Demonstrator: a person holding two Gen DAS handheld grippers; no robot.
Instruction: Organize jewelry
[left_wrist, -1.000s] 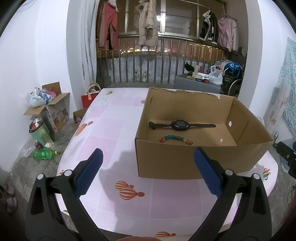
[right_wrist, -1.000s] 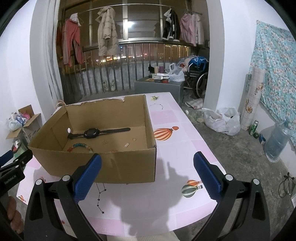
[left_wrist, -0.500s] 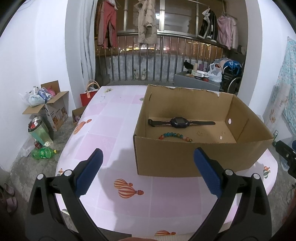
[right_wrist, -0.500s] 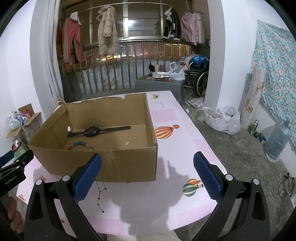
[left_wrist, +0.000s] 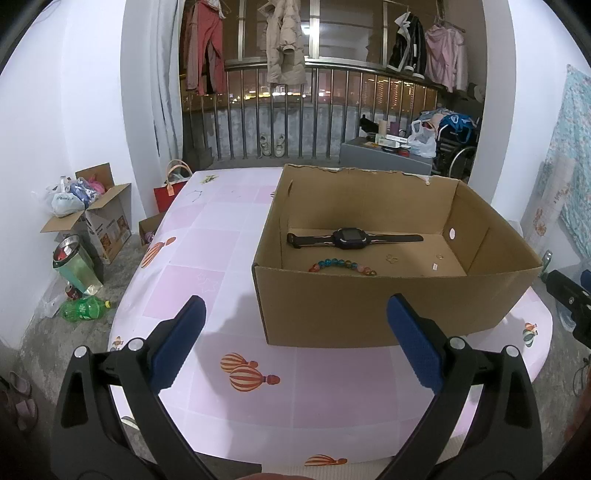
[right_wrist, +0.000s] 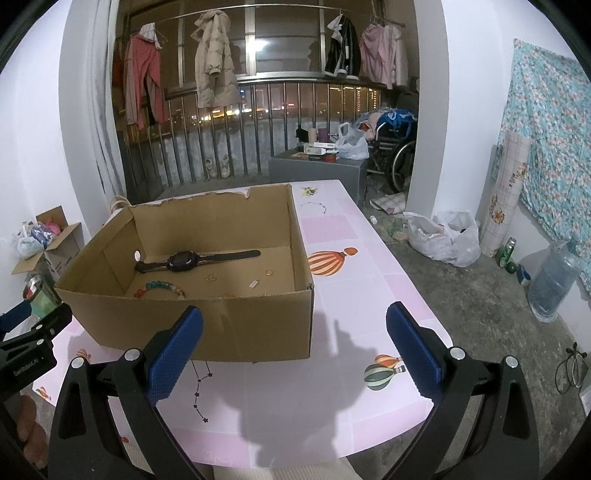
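An open cardboard box (left_wrist: 388, 306) (right_wrist: 236, 328) stands on the pink balloon-print table (left_wrist: 207, 288). Inside it lie a black watch (left_wrist: 349, 238) (right_wrist: 184, 261), a coloured bead bracelet (left_wrist: 341, 265) (right_wrist: 160, 287), a small gold ring (right_wrist: 268, 272) and a few tiny pieces. My left gripper (left_wrist: 295, 345) hangs open above the table's near edge, in front of the box, with nothing between its blue pads. My right gripper (right_wrist: 293, 350) is open too, empty, near the box's front right corner.
Beyond the table are a balcony railing (left_wrist: 314, 110) with hanging clothes, a grey cabinet (right_wrist: 317, 170) and a wheelchair (right_wrist: 399, 158). On the floor to the left lie boxes, bags (left_wrist: 70, 199) and a green bottle (left_wrist: 83, 309); to the right, plastic bags (right_wrist: 443, 238) and a water jug (right_wrist: 554, 284).
Both grippers have drawn back and risen a little, so the box sits slightly farther away and more of its floor shows. Neither gripper has changed its opening.
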